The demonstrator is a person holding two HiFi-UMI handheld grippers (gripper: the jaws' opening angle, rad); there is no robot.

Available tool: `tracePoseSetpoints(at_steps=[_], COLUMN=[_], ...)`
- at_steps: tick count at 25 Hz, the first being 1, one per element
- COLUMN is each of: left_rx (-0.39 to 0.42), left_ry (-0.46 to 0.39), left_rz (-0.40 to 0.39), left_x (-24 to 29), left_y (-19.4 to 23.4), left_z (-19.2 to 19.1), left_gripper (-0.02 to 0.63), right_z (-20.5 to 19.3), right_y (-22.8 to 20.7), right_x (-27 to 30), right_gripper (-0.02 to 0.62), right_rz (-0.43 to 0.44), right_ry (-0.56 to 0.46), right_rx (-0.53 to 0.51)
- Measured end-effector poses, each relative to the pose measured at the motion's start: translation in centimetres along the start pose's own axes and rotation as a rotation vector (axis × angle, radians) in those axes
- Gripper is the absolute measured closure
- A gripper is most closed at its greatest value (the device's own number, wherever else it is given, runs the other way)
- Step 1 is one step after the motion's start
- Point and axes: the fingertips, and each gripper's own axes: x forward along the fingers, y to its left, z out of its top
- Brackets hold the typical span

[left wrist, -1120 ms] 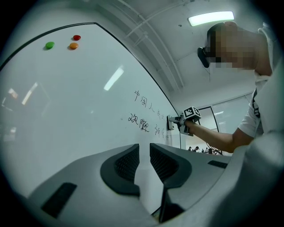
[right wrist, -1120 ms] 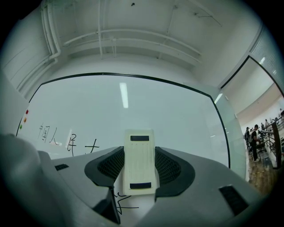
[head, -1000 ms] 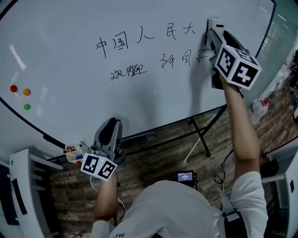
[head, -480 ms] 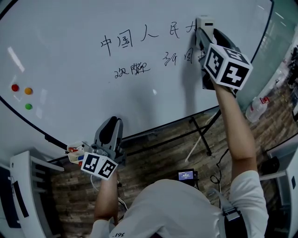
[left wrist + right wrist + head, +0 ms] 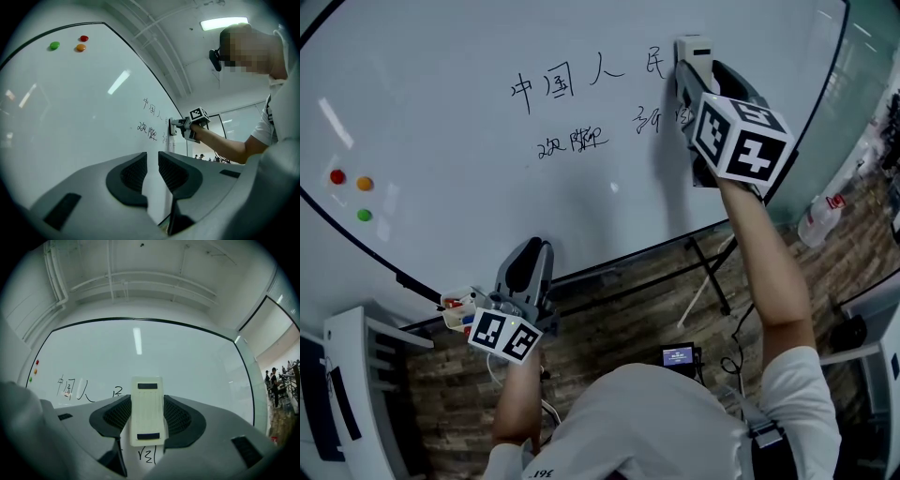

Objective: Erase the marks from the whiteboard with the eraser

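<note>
The eraser (image 5: 694,49) is pressed flat against the whiteboard (image 5: 487,169) at the right end of the upper line of writing (image 5: 553,86), held upright between the fingers of the right gripper (image 5: 147,404), which are closed on its two long sides. In the right gripper view the board to the right of the eraser is bare, so that end of the line looks already wiped, though the gripper and arm hide part of that area in the head view. To the eraser's left, four characters of the upper line are untouched. The lower line (image 5: 572,142) is also there: one group of strokes sits under the upper line's left part, and more strokes (image 5: 146,455) show just below the eraser's bottom edge. By my reading the job is at an early stage, with most of the marks left to clear and the wipe likely heading leftward along the top row before the lower row is taken. The left gripper (image 5: 152,168) hangs low by the board's bottom edge, its fingers a narrow gap apart with nothing between them, and plays no part in the wiping. Just beside it is a small tray of markers (image 5: 455,309). Three coloured magnets (image 5: 364,184) sit far to the left, well apart from the writing.
</note>
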Motion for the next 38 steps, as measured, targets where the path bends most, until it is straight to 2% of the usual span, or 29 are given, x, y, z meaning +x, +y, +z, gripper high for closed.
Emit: tracePoseSetpoints(at_steps=[17,23,38], left_rx=[-0.011,-0.019,-0.054], left_ry=[-0.005,-0.009,-0.002], left_rz=[0.001,-0.004,-0.009], left_x=[-1.6,-2.5,-4.7], left_y=[0.5,0.7,1.9], left_z=[0.2,0.3,0.2], left_gripper=[0.526,0.526,0.526], right_z=[-0.3,-0.2,0.5], right_y=[6.3,8.0,14.4], right_x=[-0.4,-0.5,-0.7], right_gripper=[0.359,0.358,0.357], right_rz=[0.055,0.049,0.082], right_ry=[0.022,0.029,0.041], right_rx=[0.014,0.045,0.038])
